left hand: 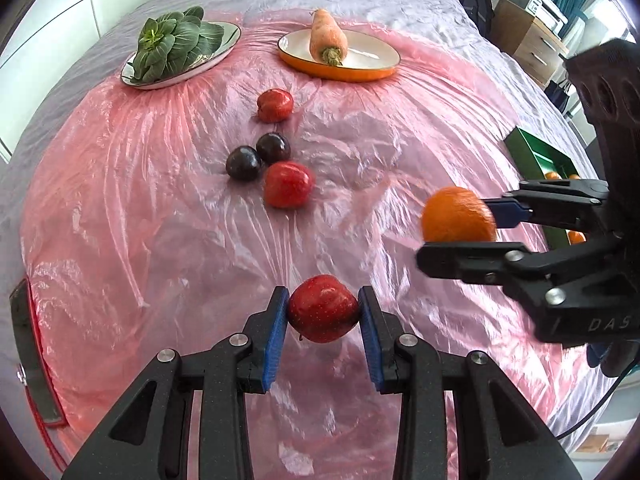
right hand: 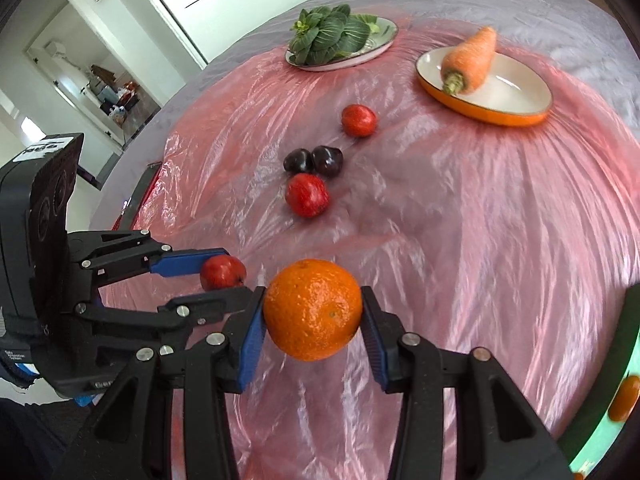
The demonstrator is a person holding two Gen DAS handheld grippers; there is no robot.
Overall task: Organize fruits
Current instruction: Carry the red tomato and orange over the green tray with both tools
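My left gripper [left hand: 323, 316] is shut on a small red apple [left hand: 322, 307], held above the pink plastic sheet; the right wrist view shows the same gripper [right hand: 224, 280] and apple [right hand: 222, 272] at the left. An orange [right hand: 313, 309] sits clamped between the blue pads of my right gripper [right hand: 313, 314], which is shut on it. From the left wrist view that gripper [left hand: 460, 224] and its orange [left hand: 458, 214] hang at the right. On the sheet lie two red apples [left hand: 287, 184] [left hand: 274, 105] and two dark plums [left hand: 244, 163] [left hand: 273, 147].
A green tray [left hand: 536, 156] holding oranges [right hand: 624, 398] stands at the right edge. At the back, a plate of leafy greens [left hand: 176, 46] and an orange-rimmed dish [left hand: 372, 58] with a carrot [left hand: 329, 38]. A red-edged dark object [left hand: 30, 352] lies at the left.
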